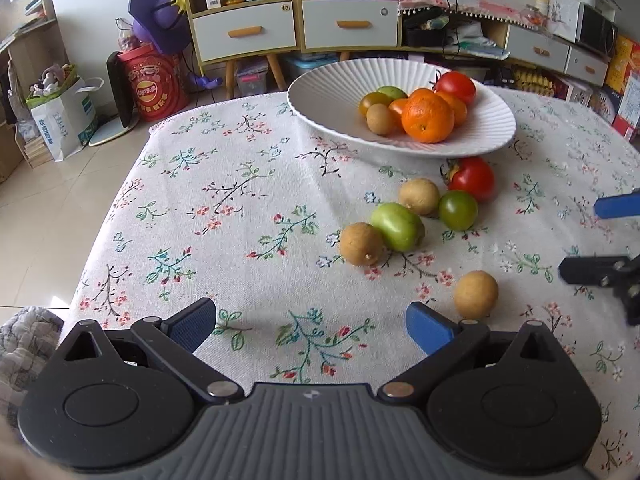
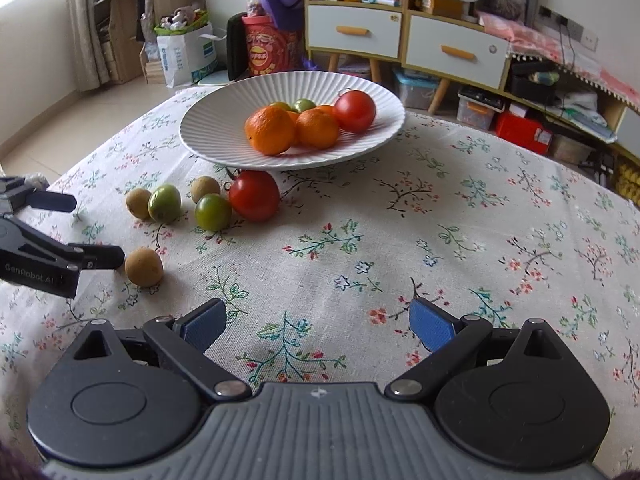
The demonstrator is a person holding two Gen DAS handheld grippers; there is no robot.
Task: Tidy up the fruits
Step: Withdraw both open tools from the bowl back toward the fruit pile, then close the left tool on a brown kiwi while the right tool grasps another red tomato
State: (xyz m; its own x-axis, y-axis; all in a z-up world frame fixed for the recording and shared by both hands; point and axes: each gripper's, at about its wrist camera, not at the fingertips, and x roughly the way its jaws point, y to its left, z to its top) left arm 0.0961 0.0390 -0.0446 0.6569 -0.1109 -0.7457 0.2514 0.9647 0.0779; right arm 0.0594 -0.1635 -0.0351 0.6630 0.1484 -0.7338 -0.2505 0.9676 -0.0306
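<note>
Fruits [image 1: 400, 226] loose by plate [image 1: 320, 92] | left gripper [image 2: 84, 228] "GenRobot.AI" | both jaws released

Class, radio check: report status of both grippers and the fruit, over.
Left gripper open, empty. Right gripper open, empty. Six loose fruits on floral tablecloth; nearest, round tan fruit. White ribbed bowl part-filled. Path clear.

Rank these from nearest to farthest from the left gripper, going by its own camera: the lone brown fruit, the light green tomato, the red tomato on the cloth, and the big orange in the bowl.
From the left gripper:
1. Lone brown fruit, just off its right finger.
2. Light green tomato, mid-cloth in the cluster.
3. Red tomato, by the bowl's near rim.
4. Big orange, inside the white bowl.
</note>
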